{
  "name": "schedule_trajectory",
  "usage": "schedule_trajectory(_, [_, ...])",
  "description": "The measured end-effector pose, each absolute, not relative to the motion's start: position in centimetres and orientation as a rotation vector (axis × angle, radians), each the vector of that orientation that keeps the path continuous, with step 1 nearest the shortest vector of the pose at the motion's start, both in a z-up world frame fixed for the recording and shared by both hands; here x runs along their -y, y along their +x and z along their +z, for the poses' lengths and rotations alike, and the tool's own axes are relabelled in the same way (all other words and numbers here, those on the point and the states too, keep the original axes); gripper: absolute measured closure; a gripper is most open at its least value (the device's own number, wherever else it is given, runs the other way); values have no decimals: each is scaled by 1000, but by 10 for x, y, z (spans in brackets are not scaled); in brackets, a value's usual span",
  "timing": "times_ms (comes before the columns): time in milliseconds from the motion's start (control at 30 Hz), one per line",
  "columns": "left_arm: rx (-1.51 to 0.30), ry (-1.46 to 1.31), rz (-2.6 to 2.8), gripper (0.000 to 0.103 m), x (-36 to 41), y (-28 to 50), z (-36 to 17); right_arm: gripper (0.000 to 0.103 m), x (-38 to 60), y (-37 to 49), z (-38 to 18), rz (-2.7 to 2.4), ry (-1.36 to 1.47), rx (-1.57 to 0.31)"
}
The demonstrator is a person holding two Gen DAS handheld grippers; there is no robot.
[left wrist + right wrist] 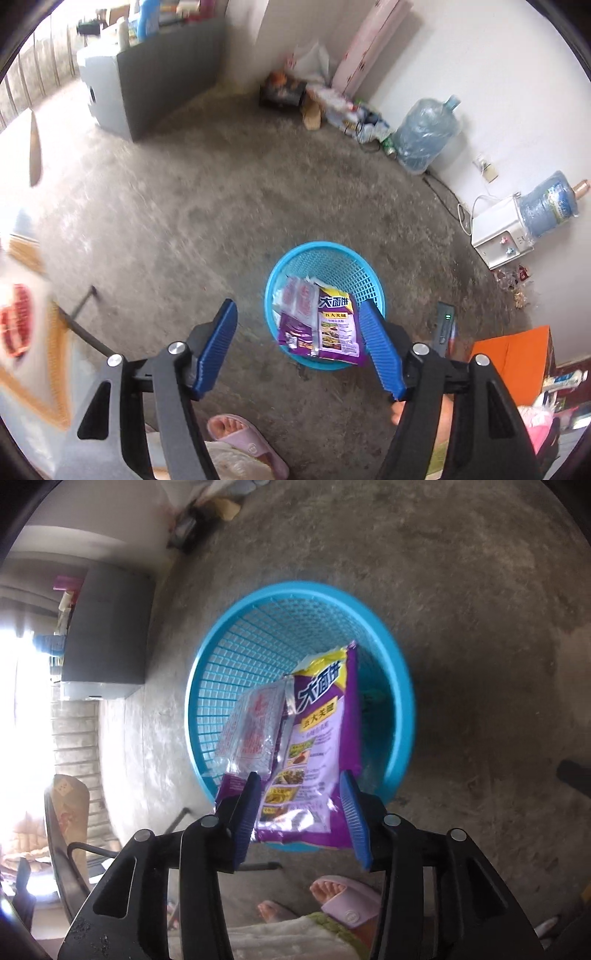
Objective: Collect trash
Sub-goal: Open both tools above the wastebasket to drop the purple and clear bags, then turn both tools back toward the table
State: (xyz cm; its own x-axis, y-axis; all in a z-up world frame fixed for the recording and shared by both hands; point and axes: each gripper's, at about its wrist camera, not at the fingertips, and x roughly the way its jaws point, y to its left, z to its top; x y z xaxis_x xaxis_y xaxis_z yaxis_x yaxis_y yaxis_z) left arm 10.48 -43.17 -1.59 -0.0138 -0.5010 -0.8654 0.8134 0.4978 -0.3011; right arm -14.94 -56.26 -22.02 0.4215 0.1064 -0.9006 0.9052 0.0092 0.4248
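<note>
A blue mesh waste basket [343,266] [240,657] stands on the concrete floor. A purple snack wrapper [338,328] [317,738] and a clear red-printed wrapper [297,301] [253,727] lean in it, sticking out over its near rim. My left gripper [299,347] is open and empty, held above the floor just short of the basket. My right gripper [299,805] is open, its blue fingers either side of the purple wrapper's lower end, apart from it.
The person's feet in pink slippers [243,439] [347,901] are below the grippers. A grey cabinet [147,74], water bottles [424,133], a white dispenser [498,236], a litter pile [332,99], a remote [445,325] and an orange box [513,358] surround the floor.
</note>
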Motion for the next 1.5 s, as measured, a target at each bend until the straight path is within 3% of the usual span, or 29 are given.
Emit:
schedule_trajectory(300, [-1019, 280, -1062, 31, 341, 89, 28, 58, 531, -174, -149, -867, 1275, -925])
schedule_trajectory(533, [-940, 261, -960, 29, 260, 107, 51, 51, 501, -140, -109, -788, 1138, -910])
schedule_trajectory(1033, [-641, 25, -609, 28, 35, 147, 134, 49, 442, -46, -1, -408, 869, -788])
schedule_trajectory(1500, [-650, -246, -396, 29, -74, 234, 87, 48, 334, 131, 29, 67, 798, -866])
